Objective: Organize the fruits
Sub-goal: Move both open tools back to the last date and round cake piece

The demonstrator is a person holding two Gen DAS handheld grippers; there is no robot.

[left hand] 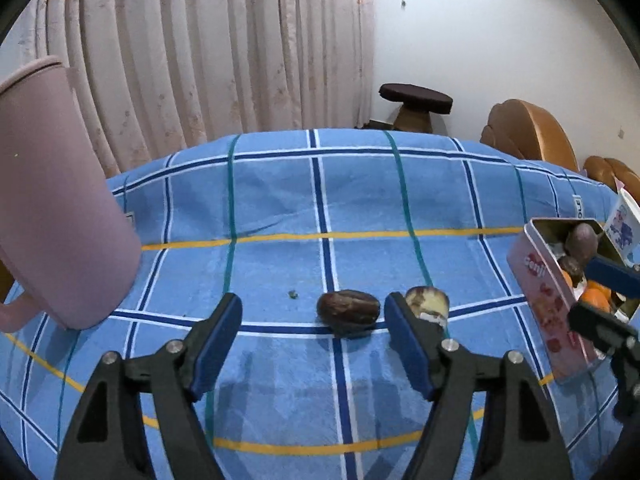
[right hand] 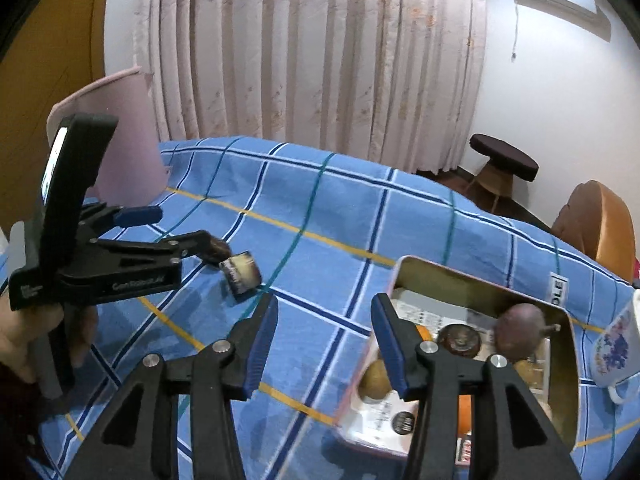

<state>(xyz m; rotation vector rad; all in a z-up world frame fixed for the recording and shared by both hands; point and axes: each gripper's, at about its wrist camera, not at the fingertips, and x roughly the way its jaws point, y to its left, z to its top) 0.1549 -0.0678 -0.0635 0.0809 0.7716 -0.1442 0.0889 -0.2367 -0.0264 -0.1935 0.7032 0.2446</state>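
Observation:
A dark brown wrinkled fruit (left hand: pixel 348 310) lies on the blue checked cloth, just ahead of my open left gripper (left hand: pixel 314 320). A cut fruit piece with pale flesh (left hand: pixel 427 303) lies beside it, touching the gripper's right finger; it also shows in the right wrist view (right hand: pixel 242 274). A pink tin (right hand: pixel 486 292) holds several fruits, among them a purple round one (right hand: pixel 518 330), an orange one and a brown one. My right gripper (right hand: pixel 324 330) is open and empty at the tin's left edge. My left gripper (right hand: pixel 182 236) shows from the side.
A tall pink jug (left hand: pixel 56 200) stands at the left on the cloth. A white printed mug (right hand: pixel 614 350) sits right of the tin. Brown stool (left hand: pixel 416 106) and orange chairs (left hand: pixel 528 132) stand beyond the table.

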